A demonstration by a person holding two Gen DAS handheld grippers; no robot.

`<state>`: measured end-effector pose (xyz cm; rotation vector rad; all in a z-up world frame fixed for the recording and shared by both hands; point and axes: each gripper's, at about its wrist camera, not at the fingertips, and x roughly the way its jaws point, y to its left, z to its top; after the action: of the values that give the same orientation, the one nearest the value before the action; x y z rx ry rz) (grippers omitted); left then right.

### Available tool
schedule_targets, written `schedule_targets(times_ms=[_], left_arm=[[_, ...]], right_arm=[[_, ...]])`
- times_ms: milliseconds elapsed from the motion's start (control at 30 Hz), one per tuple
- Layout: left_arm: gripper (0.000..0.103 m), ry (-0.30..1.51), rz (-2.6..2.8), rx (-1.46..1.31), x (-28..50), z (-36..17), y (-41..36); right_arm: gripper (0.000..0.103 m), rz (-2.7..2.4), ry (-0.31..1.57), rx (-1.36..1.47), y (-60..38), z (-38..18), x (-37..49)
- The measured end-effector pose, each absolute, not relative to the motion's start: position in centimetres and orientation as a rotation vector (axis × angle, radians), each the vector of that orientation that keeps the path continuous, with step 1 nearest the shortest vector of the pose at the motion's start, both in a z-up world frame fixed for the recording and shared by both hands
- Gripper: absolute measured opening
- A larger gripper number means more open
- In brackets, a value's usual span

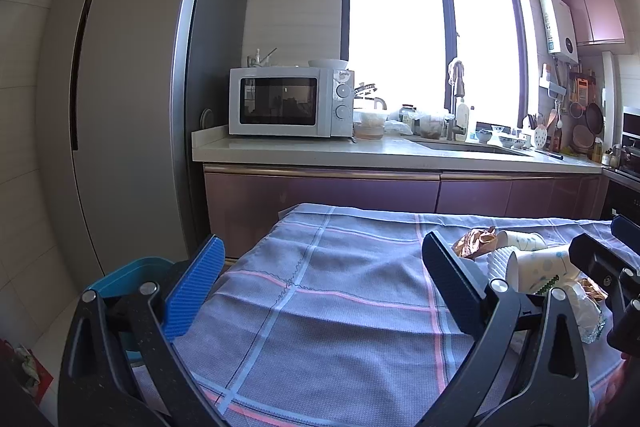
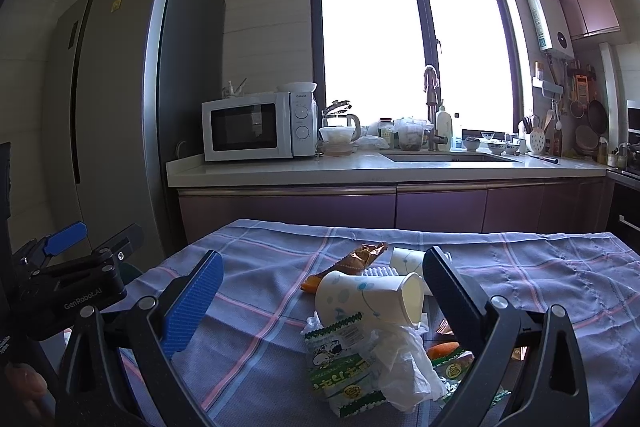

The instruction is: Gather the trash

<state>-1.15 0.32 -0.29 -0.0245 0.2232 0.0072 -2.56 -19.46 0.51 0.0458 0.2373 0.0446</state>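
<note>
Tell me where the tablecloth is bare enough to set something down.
The tablecloth is bare left of the tipped paper cup, and along the far edge right of it. It is crowded around the cup: brown wrapper behind, green packet and crumpled white wrapper in front.

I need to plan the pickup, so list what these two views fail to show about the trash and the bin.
- Teal bin: left wrist view, mostly hidden behind the left gripper; contents unseen.
- Far paper cup: right wrist view, partly covered by the near paper cup and the right gripper finger.
- Green wrappers: partly under a white crumpled plastic; print too small to read.
- Orange piece: identity unclear, mostly hidden.
</note>
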Motion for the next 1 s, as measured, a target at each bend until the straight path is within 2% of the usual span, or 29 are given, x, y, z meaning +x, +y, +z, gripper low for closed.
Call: schedule_targets(times_ms=[800,967,1000], left_arm=[[0.097,0.256,-0.034,-0.010,-0.8,-1.0,-1.0],[0.097,0.277,-0.060,0.000,-0.4,-1.3,-1.5],[0.097,0.284,-0.068,0.001,-0.3,-1.4,-1.6]], right_arm=[[0.096,0.031,0.314,0.111,-22.0,-0.6,-1.6],[0.071,0.052,0.363,0.130,-22.6,-1.1,-0.8],[0.070,0.055,0.374,0.139,-22.8,-1.3,-0.6]])
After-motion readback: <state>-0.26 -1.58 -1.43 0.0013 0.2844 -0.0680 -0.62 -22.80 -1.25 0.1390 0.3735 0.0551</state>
